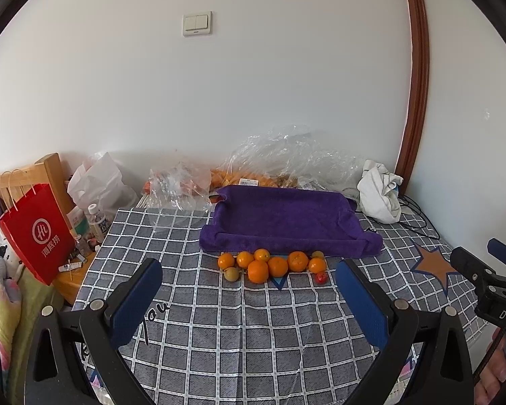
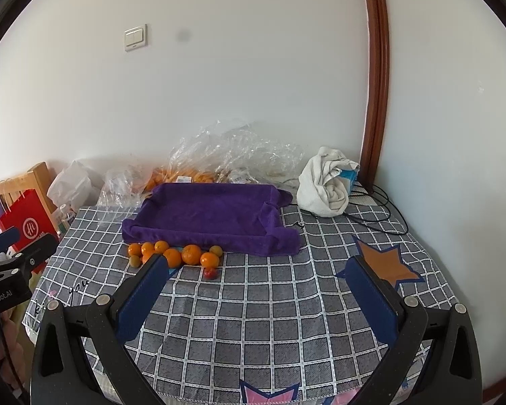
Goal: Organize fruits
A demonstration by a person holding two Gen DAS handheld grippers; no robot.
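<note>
Fruit lines up at the tray's front edge, both grippers clear of it

Oranges (image 1: 258,271) and 1 small red fruit (image 1: 320,277) sit on the checked surface (image 1: 239,330) against the purple-towelled tray (image 1: 286,217); left gripper (image 1: 248,298) and right gripper (image 2: 258,295) hover nearer, fingers apart, holding nothing.

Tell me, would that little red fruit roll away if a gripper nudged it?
Probably. The red fruit looks round and smooth and sits alone on the flat checked tablecloth, apart from the oranges, so nothing blocks it. It's small, so likely light; wide-open pads might slip off it.
</note>
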